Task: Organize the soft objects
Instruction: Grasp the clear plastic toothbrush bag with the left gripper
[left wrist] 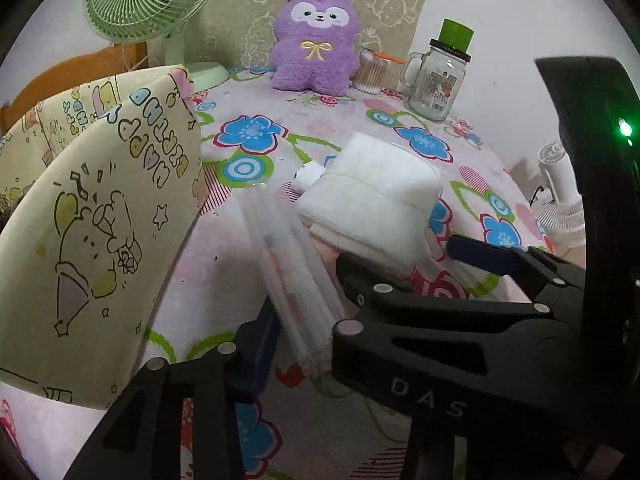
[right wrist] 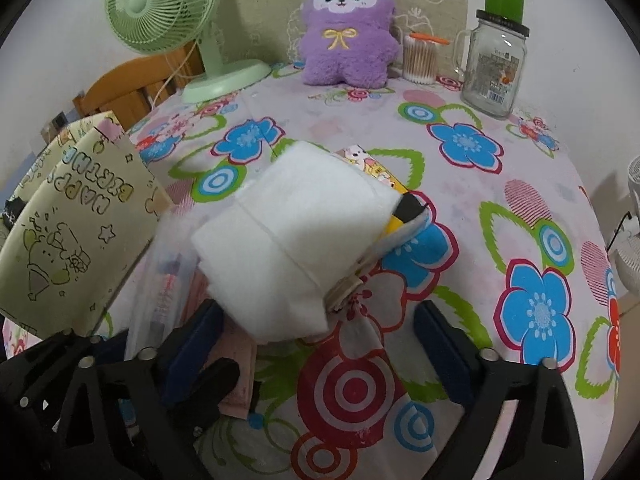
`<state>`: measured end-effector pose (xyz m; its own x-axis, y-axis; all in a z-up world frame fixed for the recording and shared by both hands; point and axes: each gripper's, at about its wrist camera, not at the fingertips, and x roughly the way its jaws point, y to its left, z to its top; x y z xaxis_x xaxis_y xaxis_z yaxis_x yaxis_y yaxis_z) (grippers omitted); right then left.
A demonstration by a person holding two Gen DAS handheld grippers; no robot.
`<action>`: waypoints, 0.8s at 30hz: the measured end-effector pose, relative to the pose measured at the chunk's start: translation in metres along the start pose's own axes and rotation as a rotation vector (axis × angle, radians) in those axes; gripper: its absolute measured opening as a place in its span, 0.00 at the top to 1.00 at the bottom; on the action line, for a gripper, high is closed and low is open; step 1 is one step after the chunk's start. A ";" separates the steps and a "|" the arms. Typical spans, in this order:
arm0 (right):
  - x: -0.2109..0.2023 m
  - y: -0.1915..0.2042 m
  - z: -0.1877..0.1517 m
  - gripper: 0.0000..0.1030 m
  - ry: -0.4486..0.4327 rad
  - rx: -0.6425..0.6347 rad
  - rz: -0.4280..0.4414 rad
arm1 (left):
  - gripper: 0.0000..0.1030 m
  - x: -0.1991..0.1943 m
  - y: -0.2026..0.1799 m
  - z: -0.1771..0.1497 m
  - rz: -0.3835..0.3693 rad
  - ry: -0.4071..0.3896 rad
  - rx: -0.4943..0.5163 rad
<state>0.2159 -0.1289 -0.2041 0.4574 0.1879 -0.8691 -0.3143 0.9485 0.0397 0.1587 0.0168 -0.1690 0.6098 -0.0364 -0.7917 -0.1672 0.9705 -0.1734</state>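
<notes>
The tidying looks like it has only just begun. The white soft bundle [right wrist: 288,232] is not put away yet. It lies out in the middle of the flowery tablecloth [right wrist: 500,208], on top of a picture card [right wrist: 372,164] and some other small flat things. The purple plush toy [right wrist: 348,32] sits upright at the far edge of the table, well apart from both claws, next to a green fan [right wrist: 160,4]. A paper bag [left wrist: 100,220] with cartoon drawings stands at the left side. It may be the place where the soft things go, but I cannot tell that for sure. I cannot see inside the bag, so I cannot tell if anything is in it.

The left claw [left wrist: 298,336] is pinching a clear packet [left wrist: 288,256] with long thin things inside. The packet sits between its two fingers and both seem to press on it. The packet lies just beside the white soft bundle, between the bundle and the paper bag.

The right claw [right wrist: 316,320] is spread wide and holds nothing. The near end of the white soft bundle lies just in front of it, between its two fingers. The left finger is just beside the bundle and the right finger is well apart from it. I think the next job is to grab the bundle.
</notes>
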 end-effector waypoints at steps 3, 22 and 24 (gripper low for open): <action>-0.001 0.001 -0.001 0.16 -0.007 -0.005 0.017 | 0.57 0.000 -0.001 0.000 -0.002 -0.002 0.011; -0.010 -0.015 -0.010 0.22 -0.026 0.005 0.050 | 0.64 -0.006 0.004 -0.006 -0.021 -0.027 0.024; -0.010 -0.014 -0.010 0.23 -0.026 0.003 0.048 | 0.66 -0.006 0.003 -0.005 -0.020 -0.025 0.026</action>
<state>0.2076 -0.1470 -0.2013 0.4633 0.2395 -0.8532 -0.3341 0.9390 0.0821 0.1504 0.0190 -0.1683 0.6322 -0.0500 -0.7732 -0.1349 0.9756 -0.1734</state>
